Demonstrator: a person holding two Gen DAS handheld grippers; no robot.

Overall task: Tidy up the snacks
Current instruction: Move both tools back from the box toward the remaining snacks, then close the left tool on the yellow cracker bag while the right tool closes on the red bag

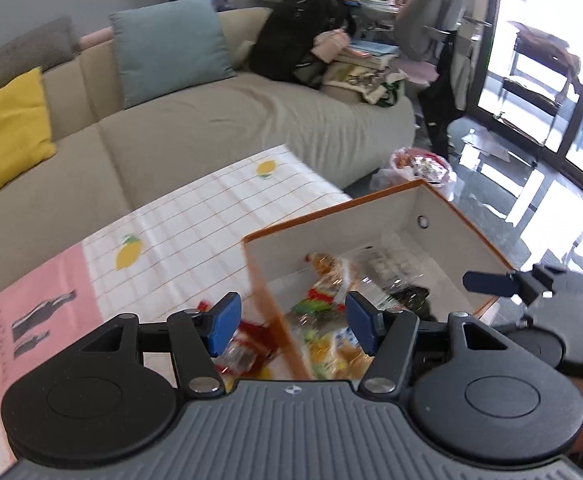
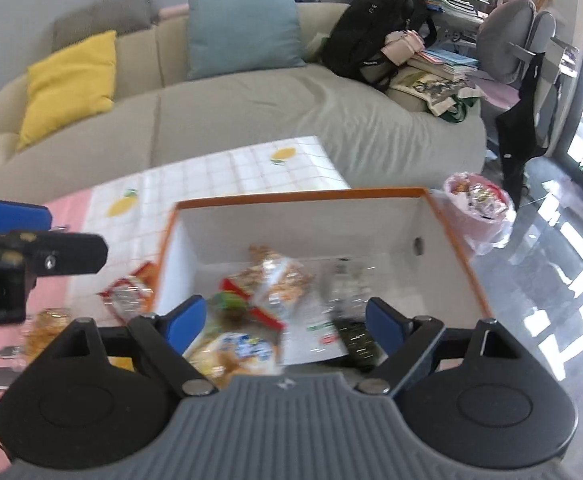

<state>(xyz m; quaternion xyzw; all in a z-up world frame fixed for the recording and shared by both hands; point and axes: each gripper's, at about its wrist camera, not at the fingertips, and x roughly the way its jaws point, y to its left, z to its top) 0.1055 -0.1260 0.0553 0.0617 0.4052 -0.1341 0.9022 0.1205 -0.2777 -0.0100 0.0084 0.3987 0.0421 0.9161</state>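
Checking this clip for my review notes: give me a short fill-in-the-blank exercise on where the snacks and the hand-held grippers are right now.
1. Most snack packets lie inside the box with the ____ rim.
2. A red snack packet lies outside the box on the ____-patterned tablecloth.
3. The right hand-held gripper, above the box, holds ____.
4. The cushion at the sofa's left end is ____.

Missing words: orange; lemon; nothing; yellow
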